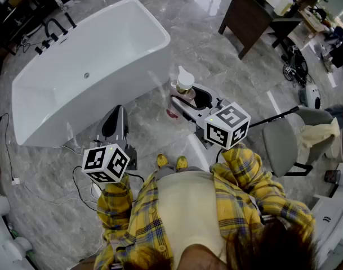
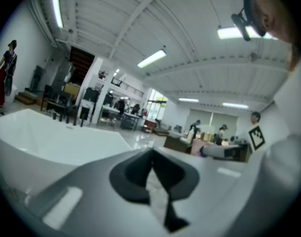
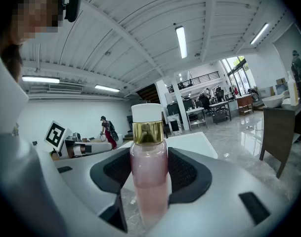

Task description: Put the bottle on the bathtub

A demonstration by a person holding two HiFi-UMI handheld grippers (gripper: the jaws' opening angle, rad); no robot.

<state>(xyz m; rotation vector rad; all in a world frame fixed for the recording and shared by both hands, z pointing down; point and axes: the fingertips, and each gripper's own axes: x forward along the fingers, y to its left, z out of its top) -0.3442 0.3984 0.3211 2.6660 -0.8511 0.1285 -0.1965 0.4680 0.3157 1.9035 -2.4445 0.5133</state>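
Where the bottle must go, the bathtub point(image 1: 103, 55): white and freestanding, ahead and to the person's left. I see nothing on its rim.
Right gripper point(image 1: 189, 99): jaws pinching the bottle by its body, one pad on each side. It sits just off the tub's right-hand end.
Left gripper point(image 1: 118, 112): jaws pressed together with nothing between them, near the tub's near wall. It seems to have no part in this step.
Bottle point(image 3: 149, 167): pink liquid, gold collar, white cap. It stands upright in the right jaws over the grey floor point(image 1: 216, 49), not yet over the tub.
Step in hand: likely the carry to the rim.
Doing it well: keep the bottle upright and bring it leftward over the rim. The rim looks narrow, so centre the base on it and spread the jaws only once it sits flat.
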